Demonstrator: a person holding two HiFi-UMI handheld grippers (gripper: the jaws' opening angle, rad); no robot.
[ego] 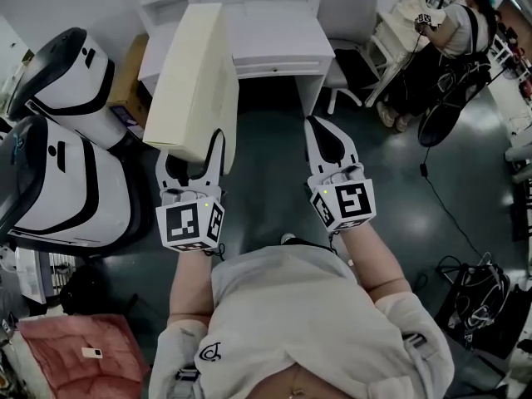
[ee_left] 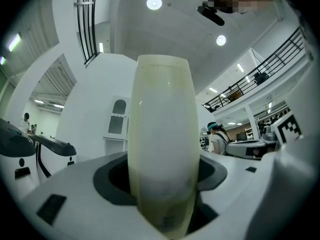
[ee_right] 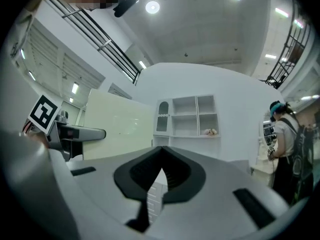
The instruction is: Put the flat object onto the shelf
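My left tool [ego: 194, 158] is pinching the near edge of the cream flat panel [ego: 195, 81]. My right tool [ego: 316, 127] is pressed together on nothing.

In the head view a white table [ego: 278, 40] stands at 12 o'clock. A white chair [ego: 345, 19] is just beside it at 1 o'clock, and another person [ego: 453, 23] is working at 2 o'clock. Two white-and-black machines [ego: 66, 140] crowd the 9 o'clock side, with a cardboard box [ego: 129, 77] behind them. A pink cushion [ego: 71, 347] lies at 8 o'clock and loose cables [ego: 478, 293] at 4 o'clock on the dark floor [ego: 274, 156]. The panel stands on edge and runs from the left tool toward 12 o'clock. Its far end hides the table's left corner from me. The right tool hovers well apart from the panel, at its 3 o'clock.

In the left gripper view the panel comes edge-on, straight up the middle. It fills the gap between the two jaws, and both pads are against its faces. White wall and ceiling lights show beyond it.

In the right gripper view the jaw tips meet with nothing between them. The shelf unit [ee_right: 192, 115] stands dead ahead at 12 o'clock, and some small thing I cannot identify sits in its lower right compartment. The panel's broad face shows at 10 o'clock, with the left tool below it at 9 o'clock. The other person is at 3 o'clock.
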